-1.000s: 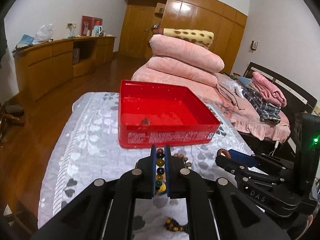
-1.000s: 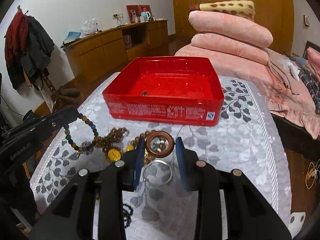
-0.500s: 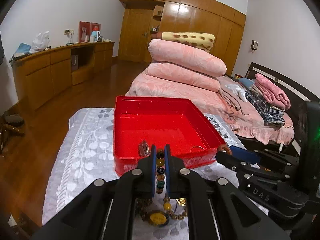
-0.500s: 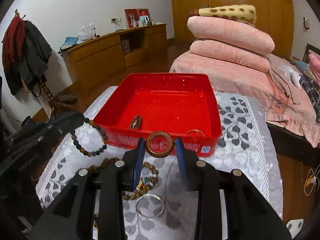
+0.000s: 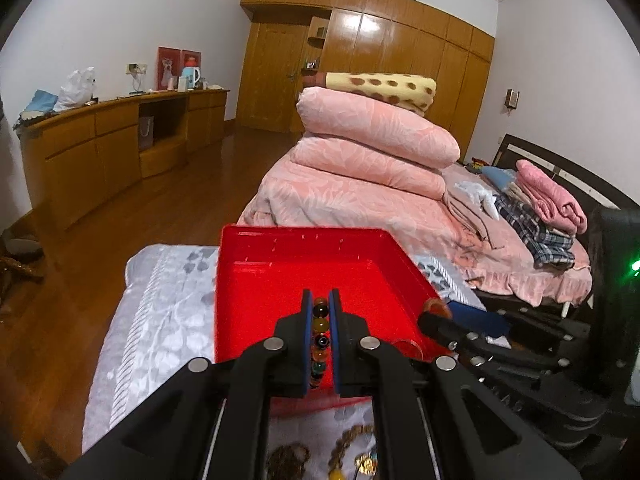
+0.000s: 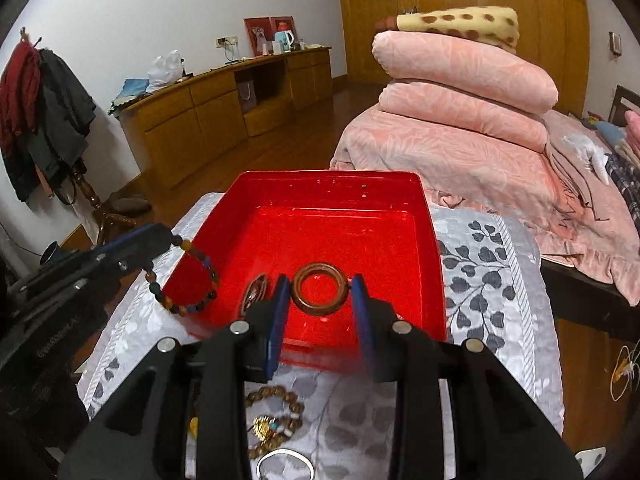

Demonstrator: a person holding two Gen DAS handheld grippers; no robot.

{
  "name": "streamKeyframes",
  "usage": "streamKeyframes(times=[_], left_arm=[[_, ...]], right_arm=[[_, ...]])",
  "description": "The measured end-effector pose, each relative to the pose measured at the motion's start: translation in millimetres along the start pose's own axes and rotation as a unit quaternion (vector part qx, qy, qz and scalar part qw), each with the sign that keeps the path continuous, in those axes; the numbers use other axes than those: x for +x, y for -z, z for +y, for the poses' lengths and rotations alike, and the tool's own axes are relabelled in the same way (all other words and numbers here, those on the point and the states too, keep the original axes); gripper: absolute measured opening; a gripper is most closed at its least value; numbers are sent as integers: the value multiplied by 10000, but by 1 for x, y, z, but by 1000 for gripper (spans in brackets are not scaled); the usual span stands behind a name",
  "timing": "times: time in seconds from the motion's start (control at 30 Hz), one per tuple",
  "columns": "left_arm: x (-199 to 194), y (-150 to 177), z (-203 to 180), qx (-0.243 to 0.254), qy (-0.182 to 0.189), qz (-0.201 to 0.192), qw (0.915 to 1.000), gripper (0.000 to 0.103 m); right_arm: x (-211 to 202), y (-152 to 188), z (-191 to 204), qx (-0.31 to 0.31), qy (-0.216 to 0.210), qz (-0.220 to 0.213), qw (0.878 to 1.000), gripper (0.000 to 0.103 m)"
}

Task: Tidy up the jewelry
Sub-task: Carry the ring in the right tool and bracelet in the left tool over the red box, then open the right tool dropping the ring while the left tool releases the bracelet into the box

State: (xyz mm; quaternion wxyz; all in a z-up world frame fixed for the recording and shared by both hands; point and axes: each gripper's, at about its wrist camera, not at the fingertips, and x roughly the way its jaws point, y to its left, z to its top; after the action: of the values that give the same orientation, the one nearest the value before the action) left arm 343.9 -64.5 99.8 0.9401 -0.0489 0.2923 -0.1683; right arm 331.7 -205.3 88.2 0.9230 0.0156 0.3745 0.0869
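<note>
Both tools reached red tray (image 6: 434, 264) | right-only: silver bangle (image 6: 285, 465)

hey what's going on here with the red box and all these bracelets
A person is sorting jewelry with a handheld gripper in each hand. The left gripper is shut on a beaded bracelet, which hangs over the near left edge of the red box. The right gripper holds a brown wooden ring above the box. One brownish piece already lies inside. More bead strings and a silver bangle wait on the grey leaf-patterned cloth.
</note>
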Motion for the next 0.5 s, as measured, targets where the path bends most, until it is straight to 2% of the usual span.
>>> streamKeyframes(times=[0.2,0.23,0.27,0.3,0.33,0.5], left_arm=[[33,-5,10,-145,17,234,9996,8],[37,-4,12,-150,10,303,9994,8],[41,-2,14,-182,-24,359,9992,14],[43,0,18,-266,-60,385,9989,20],[44,1,21,-310,-65,398,9987,27],[39,6,31,-400,-147,417,9982,32]], right_arm=[[26,-8,-10,79,38,140,9999,31],[29,-8,-12,74,53,164,9998,33],[32,-8,-14,65,93,188,9998,51],[34,-8,-16,88,137,186,9997,59],[35,-6,-18,121,166,153,9997,61],[34,1,-28,288,142,129,9994,60]])
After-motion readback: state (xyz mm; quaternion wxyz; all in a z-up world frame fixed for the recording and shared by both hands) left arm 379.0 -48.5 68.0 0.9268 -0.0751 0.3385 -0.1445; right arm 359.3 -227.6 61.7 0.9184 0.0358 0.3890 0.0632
